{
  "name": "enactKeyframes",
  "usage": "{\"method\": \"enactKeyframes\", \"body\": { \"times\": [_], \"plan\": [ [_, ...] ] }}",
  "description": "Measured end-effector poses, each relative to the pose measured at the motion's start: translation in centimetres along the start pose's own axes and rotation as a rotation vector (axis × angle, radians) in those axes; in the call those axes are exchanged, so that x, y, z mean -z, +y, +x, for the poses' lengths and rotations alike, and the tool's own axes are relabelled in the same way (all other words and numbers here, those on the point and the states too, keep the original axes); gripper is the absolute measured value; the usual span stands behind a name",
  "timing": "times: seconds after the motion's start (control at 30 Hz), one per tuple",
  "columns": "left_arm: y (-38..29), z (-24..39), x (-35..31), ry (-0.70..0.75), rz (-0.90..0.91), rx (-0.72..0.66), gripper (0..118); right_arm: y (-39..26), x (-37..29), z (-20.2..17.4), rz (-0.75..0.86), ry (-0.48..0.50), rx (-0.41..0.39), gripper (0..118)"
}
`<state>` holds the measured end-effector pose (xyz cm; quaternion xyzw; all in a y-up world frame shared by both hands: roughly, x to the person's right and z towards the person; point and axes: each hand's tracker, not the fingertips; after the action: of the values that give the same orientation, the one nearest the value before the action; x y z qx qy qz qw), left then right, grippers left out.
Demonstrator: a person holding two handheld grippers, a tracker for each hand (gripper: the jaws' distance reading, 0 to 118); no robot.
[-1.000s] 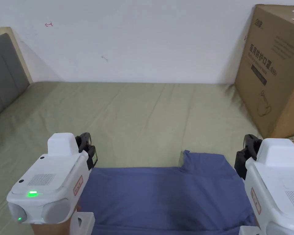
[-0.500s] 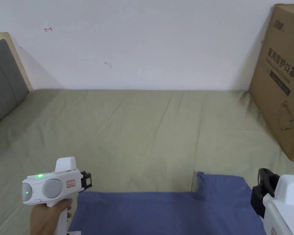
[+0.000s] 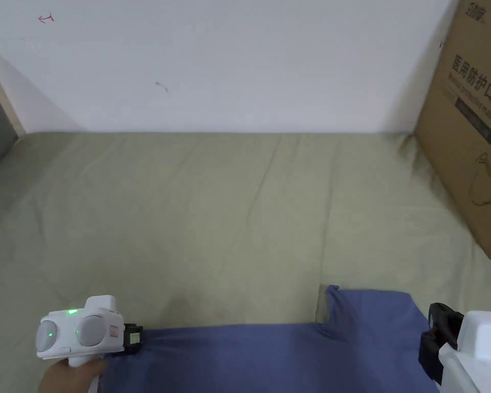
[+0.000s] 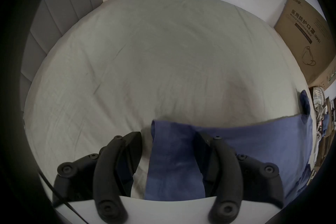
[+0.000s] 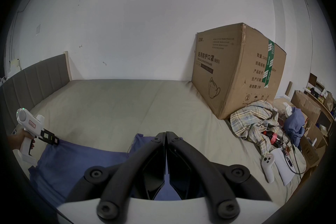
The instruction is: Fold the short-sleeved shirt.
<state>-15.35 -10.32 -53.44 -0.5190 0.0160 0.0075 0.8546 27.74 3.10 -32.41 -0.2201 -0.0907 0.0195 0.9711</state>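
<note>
Risk lower left: left gripper [image 4: 169, 160] jaws gape around blue shirt [image 3: 270, 353] corner, unclamped, slip likely; right gripper [image 5: 165, 134] shut, empty.

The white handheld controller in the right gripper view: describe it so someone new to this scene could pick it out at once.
Start at the big cardboard box standing on the bed against the wall. In front of it lies a heap of plaid cloth, and nearer the bed's edge, below that heap, lies the white handheld controller. It is the one hard, smooth white thing there, with round buttons on its head, beside a white sheet of paper and black cables.
</note>
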Motion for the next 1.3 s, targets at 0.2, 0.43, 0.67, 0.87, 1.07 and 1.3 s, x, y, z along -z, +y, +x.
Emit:
{"method": "enactKeyframes", "body": {
  "times": [0.2,0.43,0.67,0.87,1.07,1.3],
  "plan": [
    [-0.6,1.3,-2.6,-0.073,0.124,0.075,2,-0.4,3.4,3.7,-0.095,0.025,0.053,1],
    [-1.6,0.2,-7.0,-0.114,0.258,0.107,1,-1.9,13.2,8.0,-0.31,0.031,0.051,104],
    [-1.9,0.3,-9.4,-0.127,0.271,0.117,1,-5.5,21.6,9.0,-0.536,0.018,-0.035,93],
    [-2.2,-1.2,-8.9,-0.136,0.266,0.099,1,-8.1,24.1,8.5,-0.59,0.057,-0.042,66],
    [-2.7,-1.5,-8.5,-0.139,0.251,0.07,1,-6.8,20.9,7.8,-0.525,0.089,-0.103,1],
    [-4.6,-2.7,-11.0,-0.152,0.248,-0.004,1,-3.6,10.1,8.5,-0.339,0.158,0.005,1]
  ]
}}
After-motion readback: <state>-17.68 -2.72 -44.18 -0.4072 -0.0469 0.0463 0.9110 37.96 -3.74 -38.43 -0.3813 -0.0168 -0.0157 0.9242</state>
